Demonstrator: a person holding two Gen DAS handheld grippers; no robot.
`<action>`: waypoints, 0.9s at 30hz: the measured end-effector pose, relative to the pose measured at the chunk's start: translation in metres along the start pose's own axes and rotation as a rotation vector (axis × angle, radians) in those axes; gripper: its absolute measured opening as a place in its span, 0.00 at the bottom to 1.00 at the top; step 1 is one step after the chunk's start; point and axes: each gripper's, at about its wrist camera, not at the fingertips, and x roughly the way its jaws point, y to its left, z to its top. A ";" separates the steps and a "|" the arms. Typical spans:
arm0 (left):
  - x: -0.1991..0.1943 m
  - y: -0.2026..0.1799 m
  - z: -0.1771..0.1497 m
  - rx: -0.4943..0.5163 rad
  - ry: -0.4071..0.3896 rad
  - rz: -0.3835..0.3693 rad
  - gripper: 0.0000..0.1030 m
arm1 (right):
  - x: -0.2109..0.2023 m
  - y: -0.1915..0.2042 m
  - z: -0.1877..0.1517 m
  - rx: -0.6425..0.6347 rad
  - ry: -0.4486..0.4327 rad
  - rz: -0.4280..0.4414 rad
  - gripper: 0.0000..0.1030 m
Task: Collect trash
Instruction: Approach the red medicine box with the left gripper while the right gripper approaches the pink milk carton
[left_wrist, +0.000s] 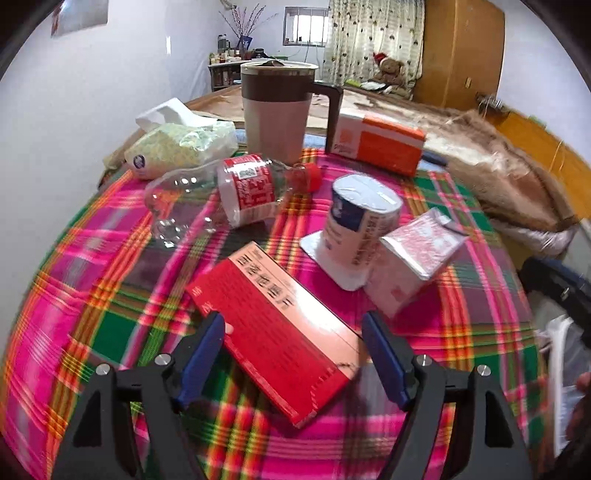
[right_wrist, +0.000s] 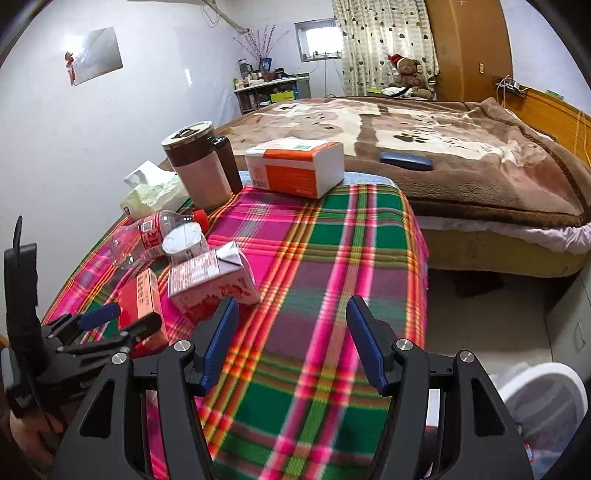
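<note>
A flat red box (left_wrist: 280, 332) lies on the plaid tablecloth (left_wrist: 92, 295), between the fingers of my left gripper (left_wrist: 293, 325), which is open around it; its left pad is right at the box's edge. Beyond it stand an upside-down yogurt cup (left_wrist: 354, 229) and a pink carton (left_wrist: 413, 258); an empty plastic bottle (left_wrist: 236, 192) lies on its side. My right gripper (right_wrist: 292, 306) is open over bare cloth, with the pink carton (right_wrist: 210, 280) just left of its left finger. In the right wrist view the left gripper (right_wrist: 122, 317) straddles the red box (right_wrist: 142, 299).
At the table's far edge are a brown-and-white mug (right_wrist: 201, 162), a tissue pack (left_wrist: 177, 147) and an orange-and-white box (right_wrist: 295, 168). A bed (right_wrist: 461, 155) lies behind, with a dark case (right_wrist: 406, 160) on it. A bin with a white bag (right_wrist: 543, 398) stands on the floor at the right.
</note>
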 end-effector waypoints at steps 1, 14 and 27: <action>0.001 -0.001 0.001 0.008 0.000 0.002 0.76 | 0.002 0.001 0.002 0.004 0.001 0.005 0.60; 0.004 -0.005 0.005 0.040 0.024 -0.046 0.80 | 0.029 0.021 0.027 0.038 0.017 0.032 0.61; 0.011 0.007 0.004 0.103 0.046 0.020 0.83 | 0.041 0.035 0.040 0.046 0.038 0.058 0.61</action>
